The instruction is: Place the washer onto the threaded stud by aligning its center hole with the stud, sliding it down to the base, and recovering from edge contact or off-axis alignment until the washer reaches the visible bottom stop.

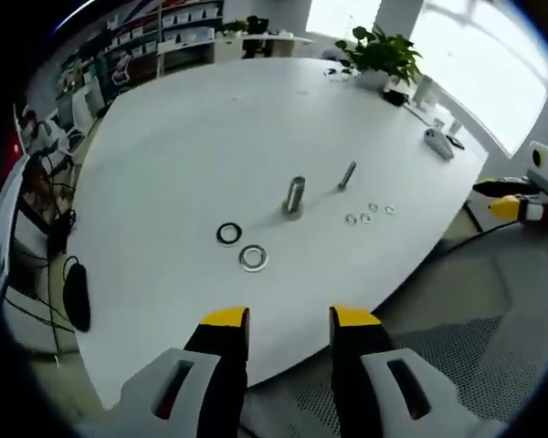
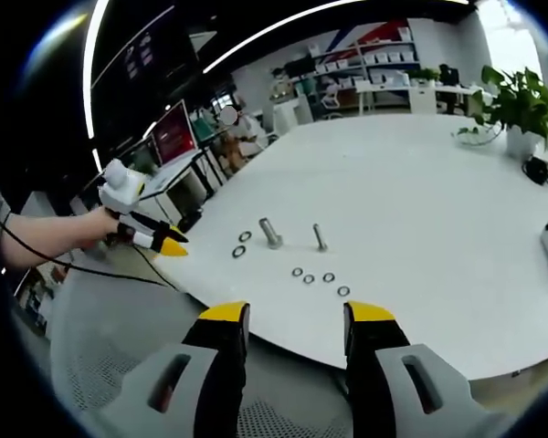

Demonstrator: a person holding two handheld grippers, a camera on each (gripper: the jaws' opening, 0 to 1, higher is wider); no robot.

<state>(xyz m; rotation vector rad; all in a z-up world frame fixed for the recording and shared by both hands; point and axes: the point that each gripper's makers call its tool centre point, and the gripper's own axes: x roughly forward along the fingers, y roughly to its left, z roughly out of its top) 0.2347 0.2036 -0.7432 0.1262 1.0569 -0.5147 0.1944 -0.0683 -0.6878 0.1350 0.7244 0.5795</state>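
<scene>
Yellow-tipped fingers of the left gripper and right gripper stand apart, holding nothing. Beyond them, on the smooth white round table, a thick metal threaded stud stands upright; nearby lie a shiny steel washer, a black ring, and four tiny washers, indistinct.

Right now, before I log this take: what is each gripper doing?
Left gripper: open, holding nothing, short of the white table.
Right gripper: open, holding nothing, also off the table edge.
</scene>
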